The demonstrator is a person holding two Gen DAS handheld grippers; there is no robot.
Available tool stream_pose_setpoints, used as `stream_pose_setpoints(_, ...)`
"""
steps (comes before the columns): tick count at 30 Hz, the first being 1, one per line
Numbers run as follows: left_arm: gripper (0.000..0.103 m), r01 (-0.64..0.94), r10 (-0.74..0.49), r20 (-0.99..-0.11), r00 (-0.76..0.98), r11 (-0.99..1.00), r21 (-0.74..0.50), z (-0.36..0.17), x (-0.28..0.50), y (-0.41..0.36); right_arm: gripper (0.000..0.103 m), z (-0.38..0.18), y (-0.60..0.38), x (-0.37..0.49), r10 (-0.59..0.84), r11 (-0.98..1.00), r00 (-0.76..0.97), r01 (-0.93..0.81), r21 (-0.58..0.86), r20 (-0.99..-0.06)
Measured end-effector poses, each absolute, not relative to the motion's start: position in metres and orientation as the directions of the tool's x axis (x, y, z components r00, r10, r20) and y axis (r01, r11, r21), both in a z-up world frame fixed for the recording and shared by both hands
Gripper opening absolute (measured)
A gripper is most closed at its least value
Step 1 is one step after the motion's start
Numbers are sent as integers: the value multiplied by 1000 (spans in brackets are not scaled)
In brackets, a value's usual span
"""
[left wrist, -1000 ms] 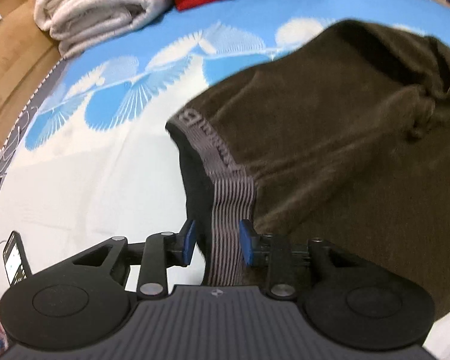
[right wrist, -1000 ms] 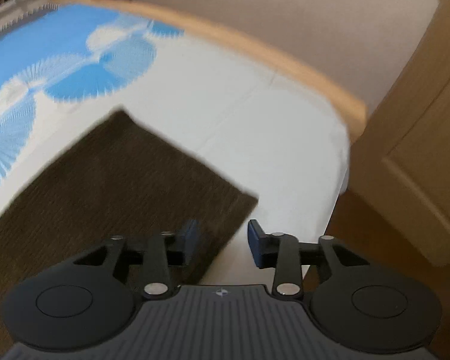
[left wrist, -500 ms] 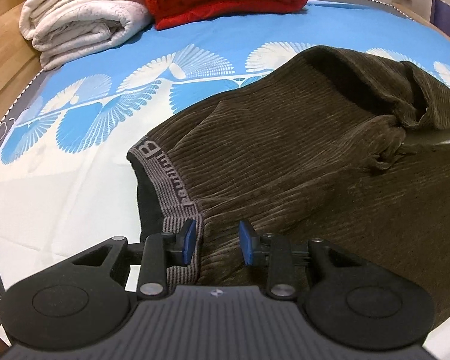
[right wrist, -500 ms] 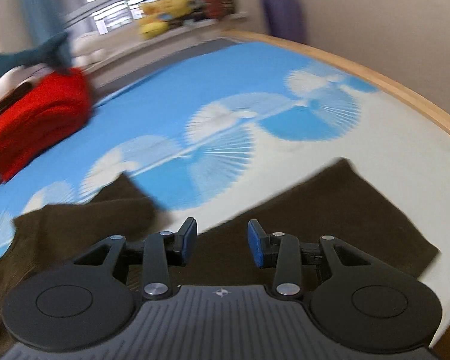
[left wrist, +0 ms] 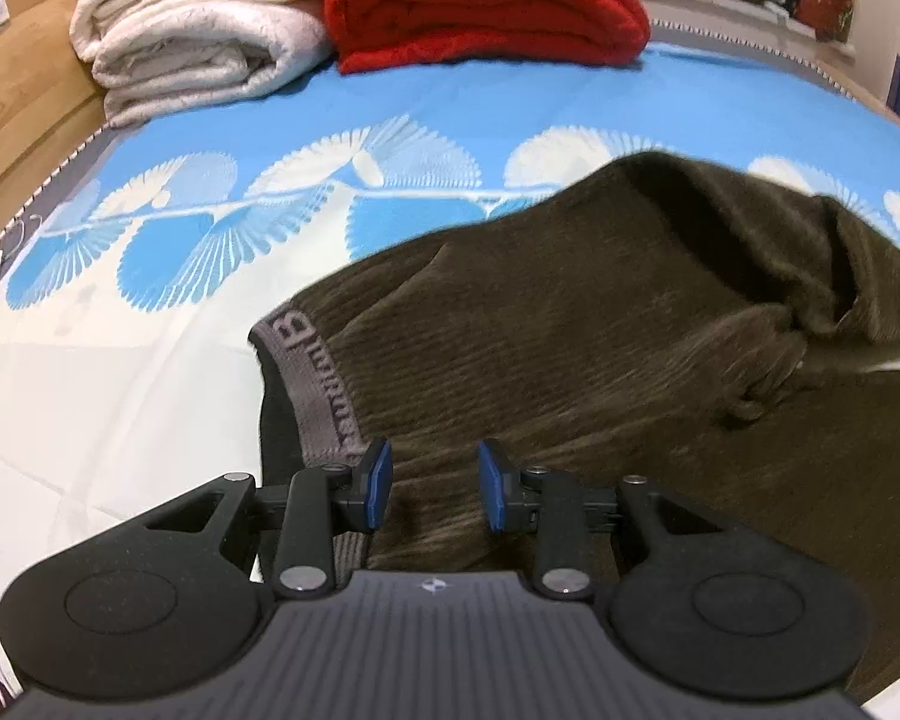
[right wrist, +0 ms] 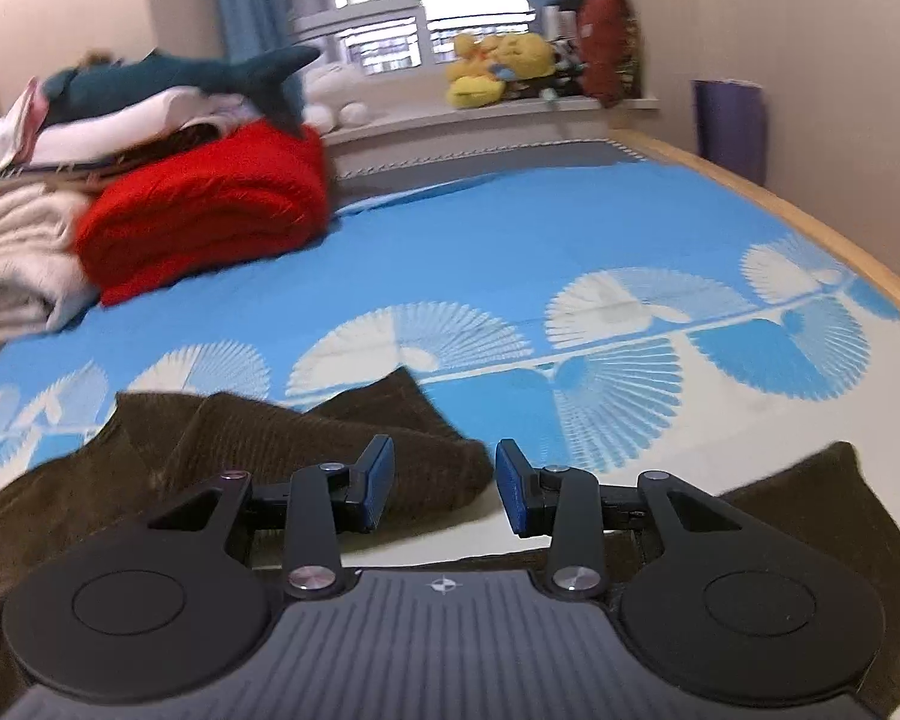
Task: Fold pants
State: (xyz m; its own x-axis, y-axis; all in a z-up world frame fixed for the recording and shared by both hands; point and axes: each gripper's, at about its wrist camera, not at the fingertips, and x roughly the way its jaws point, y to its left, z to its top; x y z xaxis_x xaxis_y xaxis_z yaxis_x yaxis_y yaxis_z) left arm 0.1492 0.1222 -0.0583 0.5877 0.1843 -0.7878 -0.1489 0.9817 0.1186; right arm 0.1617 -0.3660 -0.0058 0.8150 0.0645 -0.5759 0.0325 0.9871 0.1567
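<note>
Ribbed brown corduroy pants on smooth printed sheet; fluffy red blanket.

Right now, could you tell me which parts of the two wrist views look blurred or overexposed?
Left wrist view: the brown pants are smeared towards the right edge; the red blanket looks sharp. Right wrist view: the window is blown out, and the shark plush is soft.

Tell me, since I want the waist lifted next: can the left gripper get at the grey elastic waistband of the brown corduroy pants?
Probably yes: the left gripper hangs open just beside the grey elastic waistband, with nothing lying over it.
</note>
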Motion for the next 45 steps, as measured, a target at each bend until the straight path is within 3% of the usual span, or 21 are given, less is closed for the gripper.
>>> stream_pose_setpoints(4, 38, -115, 137, -733, 666, 990, 80, -31, 143, 102, 39, -7, -348, 177, 5, 995, 797, 55, 81, -604)
stream_pose_setpoints(5, 42, -96, 121, -696, 708, 993, 75, -19, 138, 94, 39, -7, -345, 180, -5, 995, 798, 63, 76, -602)
stream_pose_setpoints(7, 60, -64, 101, -622, 776, 995, 82, 0, 130, 80, 38, -6, -343, 185, 2, 991, 800, 78, 108, -600)
stream_pose_setpoints(10, 66, -7, 16, -627, 779, 1000, 17, 24, 139, 69, 31, -1, -343, 190, 30, 982, 813, 85, 170, -581)
stream_pose_setpoints(12, 66, 15, -44, -633, 773, 999, -52, 38, 156, 63, 12, 3, -344, 193, 44, 975, 822, 88, 203, -568)
stream_pose_setpoints(14, 66, 26, -84, -649, 756, 995, -98, 46, 179, 55, 2, 6, -347, 196, 56, 965, 827, 99, 243, -560)
stream_pose_setpoints(15, 64, 34, -105, -666, 738, 992, -118, 45, 191, 51, 2, 8, -348, 196, 58, 959, 831, 107, 261, -554)
stream_pose_setpoints(17, 48, 70, -160, -685, 710, 985, -158, 33, 209, 45, 2, 10, -352, 197, 61, 949, 837, 120, 291, -544)
stream_pose_setpoints(18, 31, 86, -183, -699, 691, 981, -172, 20, 218, 38, 2, 9, -354, 197, 61, 943, 836, 131, 306, -545)
stream_pose_setpoints(19, 20, 95, -192, -718, 669, 980, -174, 5, 227, 31, 2, 8, -357, 199, 64, 936, 834, 140, 322, -548)
stream_pose_setpoints(20, 19, 106, -200, -742, 640, 979, -172, -11, 232, 23, 2, 6, -361, 201, 70, 929, 830, 149, 340, -554)
stream_pose_setpoints(24, 21, 172, -213, -810, 546, 975, -140, -52, 253, -14, 4, -16, -377, 221, 90, 912, 796, 175, 370, -598)
stream_pose_setpoints(26, 33, 196, -221, -826, 519, 971, -137, -65, 260, -28, 4, -36, -390, 239, 123, 892, 767, 193, 409, -629)
stream_pose_setpoints(28, 53, 192, -189, -843, 504, 976, -104, -77, 265, -38, 8, -61, -404, 261, 159, 865, 731, 221, 451, -663)
stream_pose_setpoints(29, 54, 190, -171, -852, 494, 978, -86, -83, 269, -43, 17, -71, -408, 270, 168, 853, 718, 238, 464, -676)
stream_pose_setpoints(30, 54, 192, -158, -861, 483, 979, -72, -90, 274, -47, 34, -80, -412, 279, 172, 844, 706, 255, 473, -687)
stream_pose_setpoints(32, 54, 182, -117, -869, 481, 983, -32, -101, 280, -52, 52, -95, -416, 298, 174, 837, 694, 269, 476, -699)
stream_pose_setpoints(41, 54, 226, -34, -905, 424, 972, 69, -125, 299, -56, 53, -137, -395, 370, 217, 903, 584, 185, 389, -782)
stream_pose_setpoints(43, 52, 227, -27, -909, 417, 971, 76, -128, 303, -58, 47, -136, -383, 375, 256, 916, 566, 116, 384, -783)
stream_pose_setpoints(45, 45, 242, -6, -914, 405, 965, 101, -132, 307, -61, 15, -135, -371, 377, 255, 933, 555, 75, 353, -792)
